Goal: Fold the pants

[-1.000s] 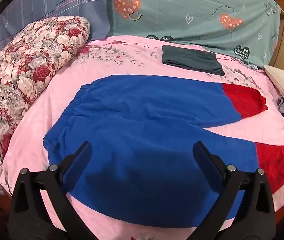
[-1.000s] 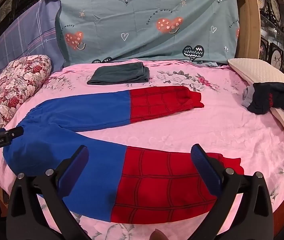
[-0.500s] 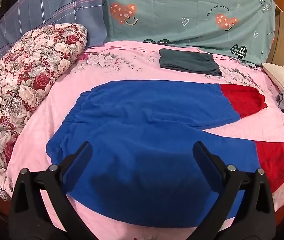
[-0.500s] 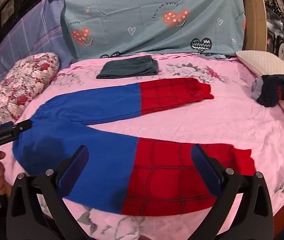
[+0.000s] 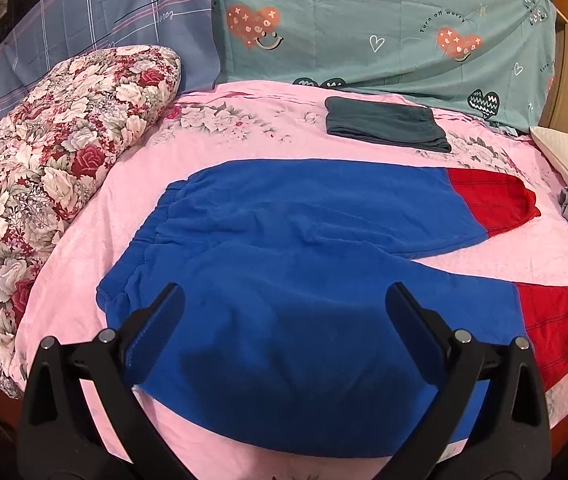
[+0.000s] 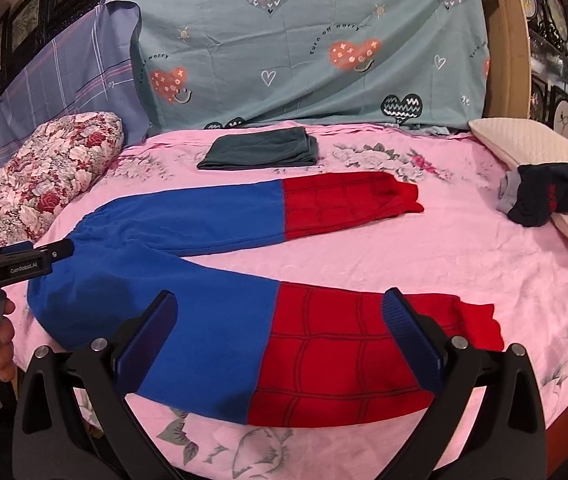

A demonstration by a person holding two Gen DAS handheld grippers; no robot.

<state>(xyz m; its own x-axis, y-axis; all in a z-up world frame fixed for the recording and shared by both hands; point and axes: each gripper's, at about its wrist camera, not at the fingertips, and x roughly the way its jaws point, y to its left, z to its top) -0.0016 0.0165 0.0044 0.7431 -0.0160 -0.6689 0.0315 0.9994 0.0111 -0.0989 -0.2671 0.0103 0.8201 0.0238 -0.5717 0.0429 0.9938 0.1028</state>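
Blue pants with red web-patterned lower legs (image 5: 284, 248) lie flat on the pink bed, waistband to the left, the two legs spread apart to the right; they show in the right wrist view too (image 6: 212, 280). My left gripper (image 5: 284, 320) is open and empty, hovering above the near hip part of the pants. My right gripper (image 6: 280, 328) is open and empty, above the near leg where blue meets red. The left gripper body (image 6: 24, 264) shows at the left of the right wrist view, held by a hand.
A folded dark green garment (image 5: 384, 126) lies at the back of the bed (image 5: 212, 148). A floral bolster (image 5: 44, 160) lines the left side. A cream pillow (image 6: 544, 168) with a dark crumpled garment (image 6: 552, 196) lies at the right. Patterned sheets hang behind.
Both grippers have drawn back and risen slightly, so more of the pants and bed shows. The pants have not moved. Both jaws stay open.
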